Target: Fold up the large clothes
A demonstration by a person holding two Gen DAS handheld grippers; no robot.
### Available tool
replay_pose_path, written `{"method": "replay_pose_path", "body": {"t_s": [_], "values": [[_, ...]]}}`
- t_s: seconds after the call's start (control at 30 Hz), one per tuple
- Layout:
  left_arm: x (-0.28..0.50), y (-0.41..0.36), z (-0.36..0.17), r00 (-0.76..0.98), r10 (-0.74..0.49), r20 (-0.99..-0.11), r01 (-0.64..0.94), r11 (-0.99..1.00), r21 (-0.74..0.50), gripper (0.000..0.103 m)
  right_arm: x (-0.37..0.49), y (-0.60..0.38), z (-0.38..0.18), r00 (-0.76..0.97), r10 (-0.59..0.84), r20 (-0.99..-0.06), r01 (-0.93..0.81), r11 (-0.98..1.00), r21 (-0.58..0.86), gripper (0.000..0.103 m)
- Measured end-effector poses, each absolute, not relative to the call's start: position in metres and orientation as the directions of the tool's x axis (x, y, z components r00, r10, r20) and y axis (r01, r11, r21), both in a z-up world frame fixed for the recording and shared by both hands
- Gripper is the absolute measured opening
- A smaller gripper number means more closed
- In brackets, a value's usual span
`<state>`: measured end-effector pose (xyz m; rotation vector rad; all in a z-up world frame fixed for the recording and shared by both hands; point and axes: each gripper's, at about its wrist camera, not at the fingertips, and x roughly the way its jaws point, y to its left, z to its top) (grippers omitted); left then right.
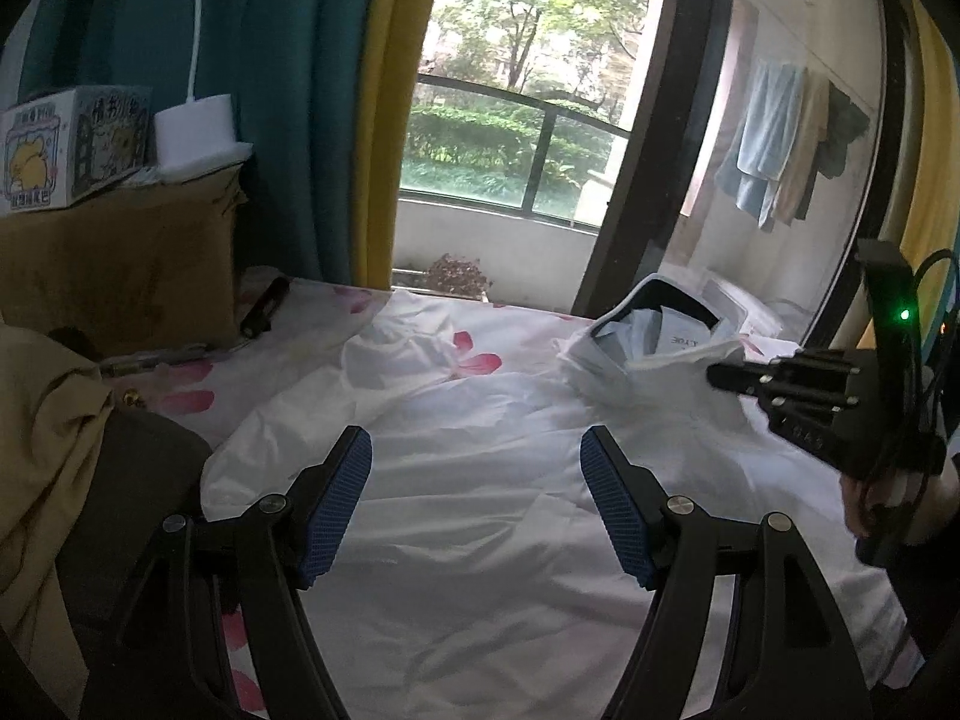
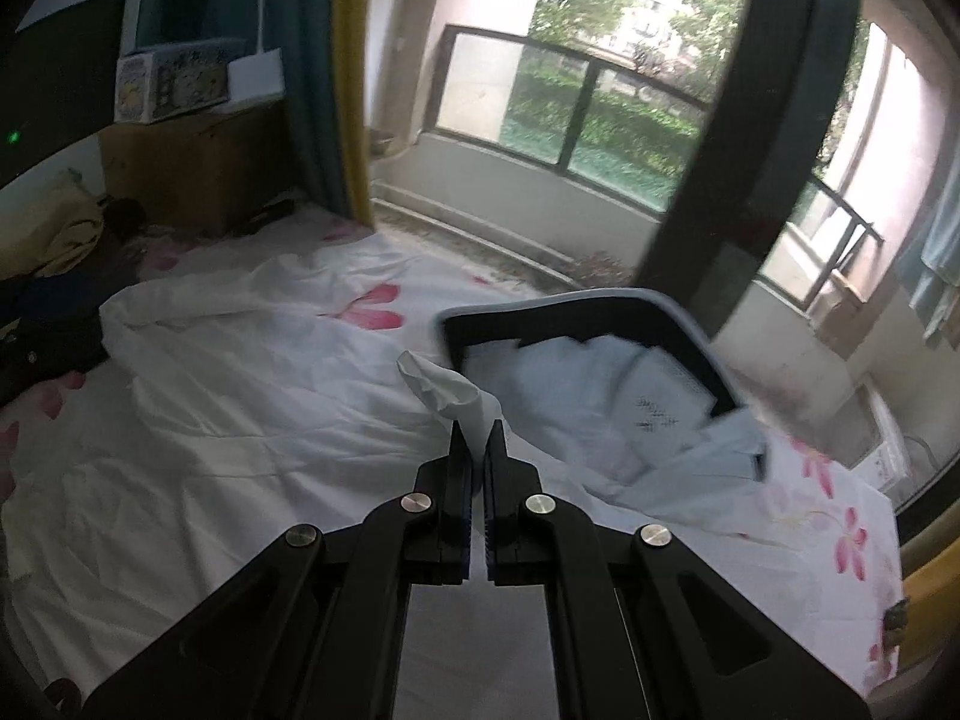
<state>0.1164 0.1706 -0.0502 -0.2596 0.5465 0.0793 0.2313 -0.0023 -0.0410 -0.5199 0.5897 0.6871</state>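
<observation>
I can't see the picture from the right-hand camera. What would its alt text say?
The right hand-held gripper is shut on a pinch of fabric from a white garment spread over a flower-print bedsheet. Just past its fingertips lies the garment's dark-lined collar, with a label inside. Behind are a balcony railing and green trees.

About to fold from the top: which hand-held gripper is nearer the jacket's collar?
Right. The right hand-held gripper is shut on white jacket fabric beside the collar; the left hand-held gripper hangs open over the jacket's body, farther back.

Right gripper (image 2: 478, 429) jaws pinch white garment (image 2: 270, 384) fold (near collar); bedsheet (image 2: 828, 516) beneath.
</observation>
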Motion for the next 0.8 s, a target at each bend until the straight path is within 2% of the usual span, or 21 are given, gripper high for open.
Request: {"method": "replay_pose_path", "body": {"t_s": [0.27,0.53,0.6,0.67,0.7,0.8], "values": [[0.121,0.187,-0.059,0.844,0.005,-0.536,-0.159,0.957,-0.242,0.076,0.229,0.033,-0.069,0.552,0.446,-0.705,-0.747,0.640,-0.180,0.002],[0.135,0.198,-0.062,0.805,-0.008,-0.593,-0.146,0.967,-0.211,0.076,0.242,0.048,-0.109,0.423,0.413,-0.806,-0.758,0.649,-0.065,0.003],[0.144,0.203,-0.061,0.787,-0.006,-0.617,-0.138,0.973,-0.185,0.076,0.242,0.048,-0.114,0.400,0.409,-0.820,-0.764,0.644,-0.051,0.008],[0.155,0.211,-0.060,0.772,-0.014,-0.636,-0.134,0.974,-0.184,0.076,0.240,0.046,-0.115,0.386,0.420,-0.821,-0.767,0.641,-0.033,0.037],[0.163,0.216,-0.059,0.760,-0.013,-0.650,-0.135,0.975,-0.177,0.076,0.240,0.044,-0.113,0.374,0.434,-0.819,-0.769,0.640,-0.012,0.043],[0.183,0.225,-0.058,0.751,-0.008,-0.660,-0.126,0.980,-0.155,0.076,0.238,0.037,-0.105,0.383,0.454,-0.804,-0.764,0.645,0.001,0.045]]}}
